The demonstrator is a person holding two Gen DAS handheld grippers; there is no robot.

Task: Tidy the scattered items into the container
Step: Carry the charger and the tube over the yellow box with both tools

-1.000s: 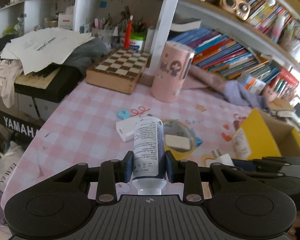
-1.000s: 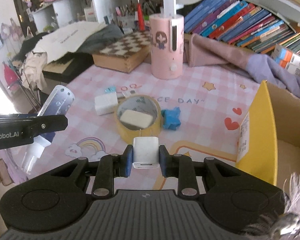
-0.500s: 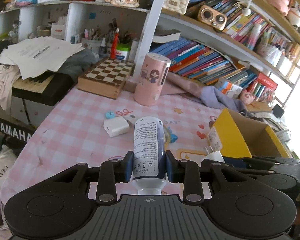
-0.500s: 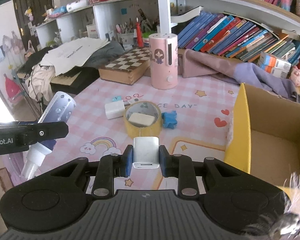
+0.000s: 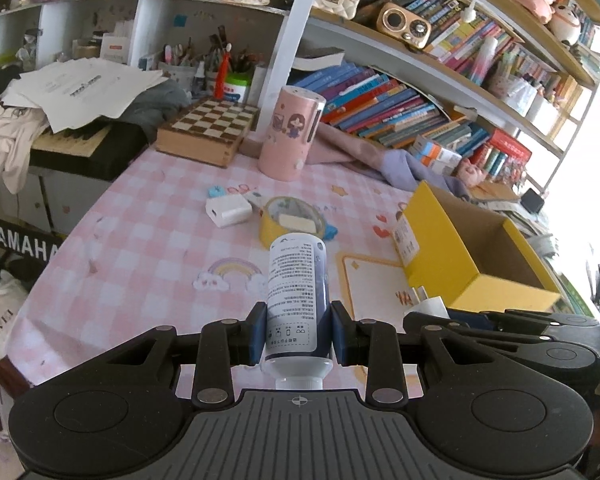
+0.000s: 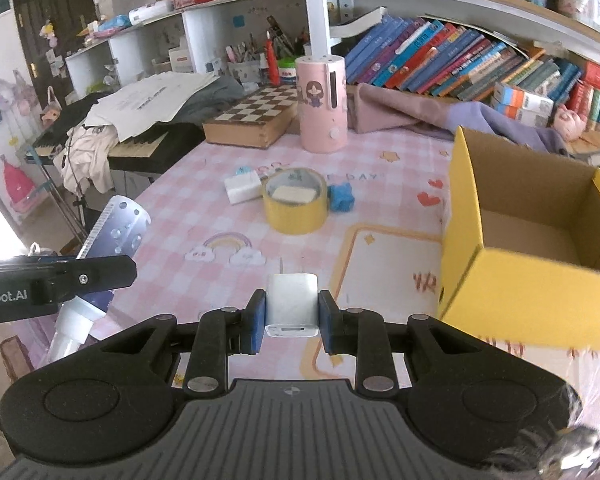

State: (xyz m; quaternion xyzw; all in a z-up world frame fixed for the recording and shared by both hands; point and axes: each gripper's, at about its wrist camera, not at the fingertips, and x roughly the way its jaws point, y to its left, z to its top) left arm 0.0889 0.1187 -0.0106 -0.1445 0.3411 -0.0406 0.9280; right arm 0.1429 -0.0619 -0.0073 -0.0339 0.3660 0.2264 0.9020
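With our left gripper [image 5: 299, 334] clamped on the tube [image 5: 297, 294] and our right gripper [image 6: 291, 318] pinching the white charger [image 6: 291, 302], we have lifted both off the table, so the yellow box [image 6: 512, 272], right of the jaws, comes next

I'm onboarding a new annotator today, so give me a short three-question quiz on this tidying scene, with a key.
1. True or false: the yellow cardboard box already holds tidied items.
2. What does the left gripper hold? A) roll of yellow tape B) blue-and-white squeeze tube C) blue star-shaped toy
3. Fill in: the right gripper is shut on a ____.

Key
1. False: the part of its inside that shows is bare.
2. B: the blue-and-white squeeze tube, cap toward the camera. The roll of yellow tape and the blue star-shaped toy lie on the pink checked tablecloth.
3. White plug-in charger cube.
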